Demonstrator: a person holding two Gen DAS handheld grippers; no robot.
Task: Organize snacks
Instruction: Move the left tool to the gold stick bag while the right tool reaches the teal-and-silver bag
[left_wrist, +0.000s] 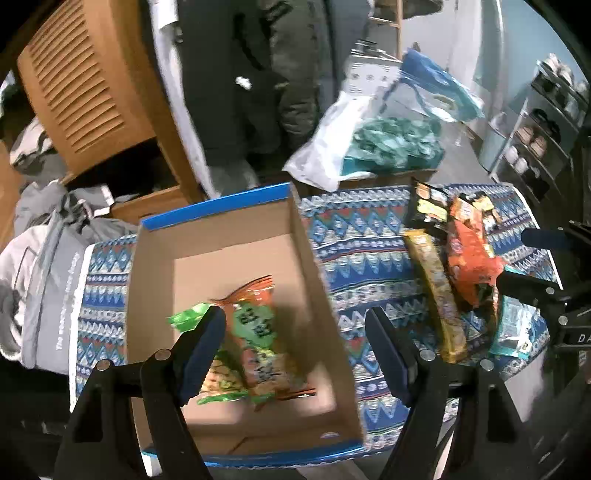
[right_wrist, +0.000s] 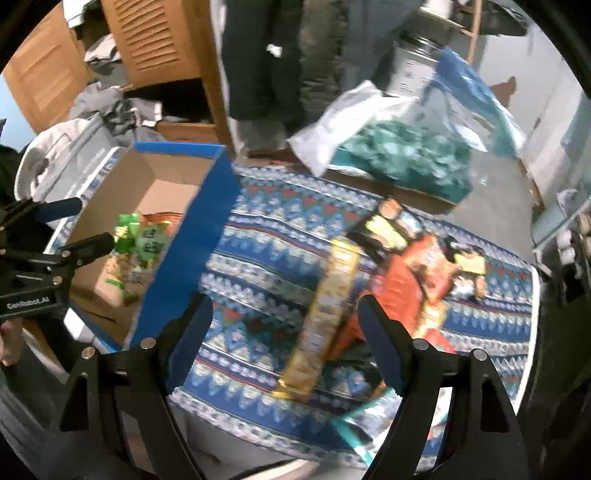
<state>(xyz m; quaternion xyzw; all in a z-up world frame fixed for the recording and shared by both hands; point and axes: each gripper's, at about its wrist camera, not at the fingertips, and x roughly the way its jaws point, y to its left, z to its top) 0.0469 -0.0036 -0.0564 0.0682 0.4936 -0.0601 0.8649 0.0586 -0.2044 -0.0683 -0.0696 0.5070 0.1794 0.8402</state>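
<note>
Left of the left gripper's (left_wrist: 295, 332) fingers, a grey bag (left_wrist: 48, 266) lies off the edge of the patterned tabletop (left_wrist: 354, 236). Directly ahead of and below these fingers stands an open cardboard box (left_wrist: 221, 236) with a blue outer rim. Inside it, an orange-and-green snack packet (left_wrist: 258, 343) lies lengthwise on the box floor, with a green snack packet (left_wrist: 188, 317) just beside it, partly hidden behind the left finger. The left gripper's fingers are spread wide and hold nothing; they hang above the box, the right finger outside the box's right wall.

Right of these fingers, on the bare cloth, lie the remaining snacks: a long yellow packet (left_wrist: 436, 291), an orange packet (left_wrist: 469, 258) touching it, a dark packet (left_wrist: 428, 206) beyond both, and a teal packet (left_wrist: 513, 328) at the near right edge.

In the right wrist view, the box (right_wrist: 184, 236) sits left of the right gripper's (right_wrist: 284, 328) fingers. These fingers are likewise spread wide and empty. The long yellow packet (right_wrist: 325, 314) lies between them, tilted, with the orange packet (right_wrist: 413, 280) touching it by the right finger. The teal packet (right_wrist: 354, 424) shows under the right finger at the tabletop's near edge. The view is blurred; contact between fingers and packets cannot be determined.

Beyond the tabletop, a clear bag of teal items (right_wrist: 399, 155) rests on a carton.
</note>
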